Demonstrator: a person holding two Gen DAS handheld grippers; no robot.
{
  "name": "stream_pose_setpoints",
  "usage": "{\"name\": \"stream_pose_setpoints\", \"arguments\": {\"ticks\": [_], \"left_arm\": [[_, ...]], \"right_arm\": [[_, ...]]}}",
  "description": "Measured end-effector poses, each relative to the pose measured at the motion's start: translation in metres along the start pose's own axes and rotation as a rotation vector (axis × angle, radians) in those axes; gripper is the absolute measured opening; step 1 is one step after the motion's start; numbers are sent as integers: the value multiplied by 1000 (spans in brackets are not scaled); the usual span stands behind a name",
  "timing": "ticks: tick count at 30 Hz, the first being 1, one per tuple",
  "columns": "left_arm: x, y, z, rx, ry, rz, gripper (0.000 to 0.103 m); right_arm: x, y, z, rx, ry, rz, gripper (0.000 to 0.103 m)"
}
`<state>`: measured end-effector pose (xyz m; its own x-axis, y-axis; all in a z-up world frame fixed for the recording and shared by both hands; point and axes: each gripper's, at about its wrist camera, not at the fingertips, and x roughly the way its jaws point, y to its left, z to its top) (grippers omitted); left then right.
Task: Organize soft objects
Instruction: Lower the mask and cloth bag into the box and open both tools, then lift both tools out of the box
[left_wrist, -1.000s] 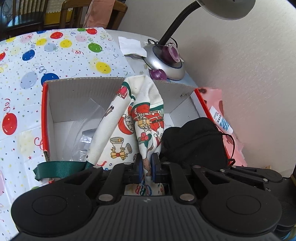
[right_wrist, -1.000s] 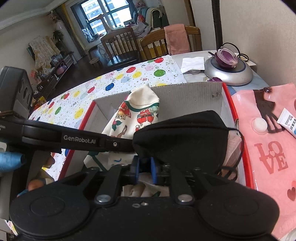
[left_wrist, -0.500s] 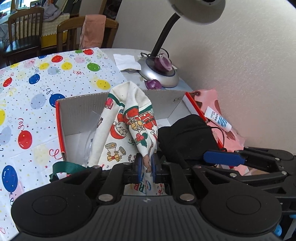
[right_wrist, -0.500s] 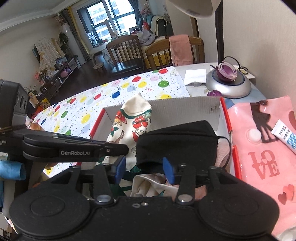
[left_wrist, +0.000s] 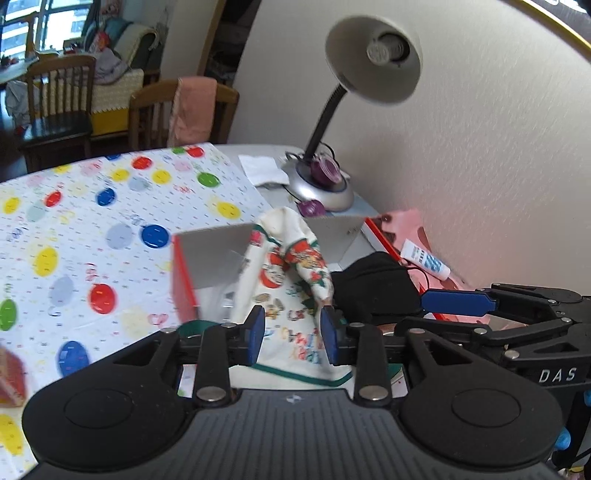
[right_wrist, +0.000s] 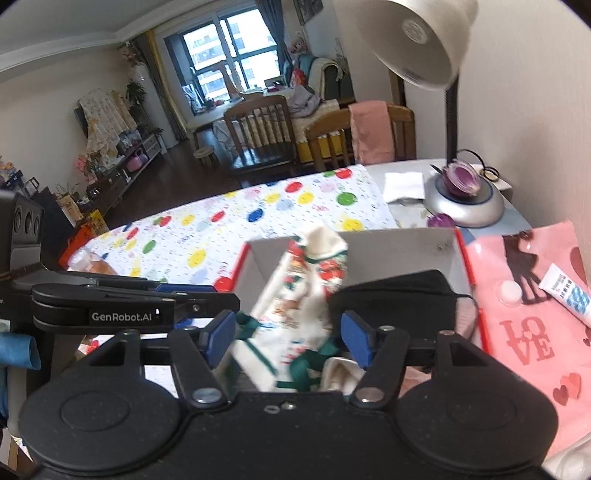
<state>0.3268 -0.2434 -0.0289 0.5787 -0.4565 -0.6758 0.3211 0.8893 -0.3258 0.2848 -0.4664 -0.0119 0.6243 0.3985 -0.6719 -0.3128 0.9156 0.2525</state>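
The left gripper (left_wrist: 291, 334) tilts down over the box (left_wrist: 210, 258), its jaws just opened and clear of the printed cloth (left_wrist: 291, 266), which droops between them against the box's back wall. At three o'clock the right gripper (right_wrist: 288, 338) tilts likewise, jaws just spread wide, nothing pinched; the black cloth (right_wrist: 399, 295) lies in the box's right half. Open tablecloth (left_wrist: 92, 221) spreads at nine o'clock; the lamp (left_wrist: 373, 59) overhangs at one o'clock. Only the right view shows the whole pink bag (right_wrist: 532, 332) and chairs by the window.
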Motion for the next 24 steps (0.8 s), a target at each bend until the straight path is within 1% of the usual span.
{"name": "stream_pose_setpoints", "arguments": {"ticks": [1, 3, 4, 5, 6, 13, 15, 16, 24], "left_arm": [[-8, 4, -1, 1, -12, 5, 33], [-24, 12, -5, 3, -35, 12, 51], [-32, 17, -7, 1, -53, 20, 69], [-43, 22, -10, -2, -75, 32, 75], [-51, 27, -12, -3, -93, 47, 75], [-102, 66, -27, -18, -132, 112, 75], [-117, 79, -32, -19, -142, 125, 79], [-124, 84, -35, -18, -151, 136, 84], [-176, 132, -60, -30, -190, 203, 86]], "right_arm": [[-2, 6, 1, -4, -5, 2, 64], [-4, 19, 2, -14, -14, 13, 68], [-4, 25, 2, -19, -18, 19, 69], [-5, 32, 2, -24, -22, 24, 70], [-5, 39, 3, -31, -26, 31, 71], [1, 93, 2, -65, -32, 86, 76], [3, 110, 0, -80, -31, 104, 79], [4, 118, 0, -86, -30, 114, 80], [18, 182, -5, -130, -24, 170, 91]]}}
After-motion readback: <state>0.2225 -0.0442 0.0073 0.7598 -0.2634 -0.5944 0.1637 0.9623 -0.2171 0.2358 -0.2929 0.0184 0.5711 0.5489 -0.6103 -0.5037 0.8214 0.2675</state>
